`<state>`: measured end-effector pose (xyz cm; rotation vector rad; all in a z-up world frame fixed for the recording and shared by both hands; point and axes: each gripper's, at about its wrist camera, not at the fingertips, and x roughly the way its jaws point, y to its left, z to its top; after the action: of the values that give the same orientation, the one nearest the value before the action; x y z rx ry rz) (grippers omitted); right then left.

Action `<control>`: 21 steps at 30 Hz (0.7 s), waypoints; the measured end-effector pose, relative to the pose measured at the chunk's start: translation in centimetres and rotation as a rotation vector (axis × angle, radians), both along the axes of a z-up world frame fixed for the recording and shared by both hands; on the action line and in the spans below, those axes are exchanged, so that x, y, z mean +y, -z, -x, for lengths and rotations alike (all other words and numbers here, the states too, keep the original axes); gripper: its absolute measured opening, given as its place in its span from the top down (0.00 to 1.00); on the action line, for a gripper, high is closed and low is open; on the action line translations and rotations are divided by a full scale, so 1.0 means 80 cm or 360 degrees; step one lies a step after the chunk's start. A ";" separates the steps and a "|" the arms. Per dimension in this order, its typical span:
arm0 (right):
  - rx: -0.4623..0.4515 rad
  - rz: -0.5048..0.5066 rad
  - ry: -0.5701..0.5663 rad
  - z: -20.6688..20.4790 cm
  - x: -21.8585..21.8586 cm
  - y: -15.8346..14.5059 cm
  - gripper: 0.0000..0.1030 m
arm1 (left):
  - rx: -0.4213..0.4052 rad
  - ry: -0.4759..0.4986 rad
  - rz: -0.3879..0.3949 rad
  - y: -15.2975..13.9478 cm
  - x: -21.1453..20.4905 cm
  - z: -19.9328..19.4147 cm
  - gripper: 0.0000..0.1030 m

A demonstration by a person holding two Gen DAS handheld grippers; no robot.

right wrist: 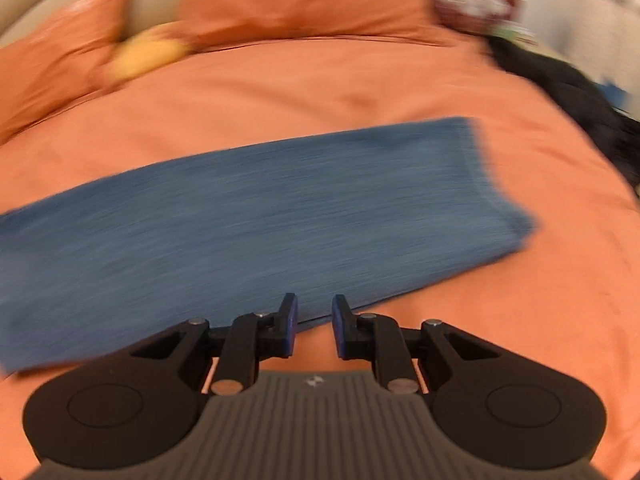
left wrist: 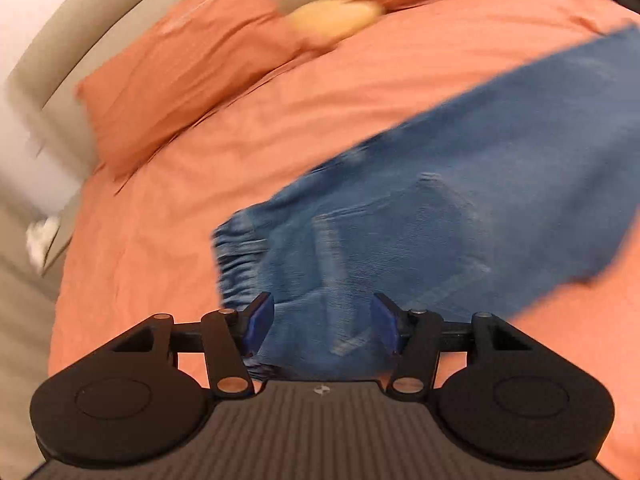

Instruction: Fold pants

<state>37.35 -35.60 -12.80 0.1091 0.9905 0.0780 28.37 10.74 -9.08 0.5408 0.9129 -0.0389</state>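
Observation:
Blue denim pants lie flat on an orange bed cover, legs stacked one on the other. In the left wrist view the elastic waistband is nearest; my left gripper is open and empty, hovering over the waist end. In the right wrist view the stacked legs stretch across, with the hem at the right. My right gripper is open and empty, over the pants' near edge. Both views are motion-blurred.
Orange pillows and a yellow cushion lie at the head of the bed by a beige headboard. A dark object sits on the bed's far right edge. The bed cover also shows in the right wrist view.

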 end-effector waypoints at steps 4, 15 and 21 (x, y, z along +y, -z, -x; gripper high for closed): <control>-0.0017 -0.0069 -0.0306 0.043 0.106 -0.008 0.77 | 0.0036 0.0201 -0.0107 0.005 -0.017 0.041 0.36; 0.0028 -0.0083 -0.0755 0.104 0.301 0.049 0.73 | 0.0041 0.0372 -0.0471 0.049 0.044 0.069 0.33; -0.0100 0.0025 -0.0920 0.094 0.359 0.072 0.62 | -0.0006 0.0551 -0.0689 0.105 0.037 0.054 0.29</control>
<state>29.81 -6.92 -18.60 -0.1966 0.9346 0.5992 24.07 13.70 -17.51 1.0982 0.8172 -0.1559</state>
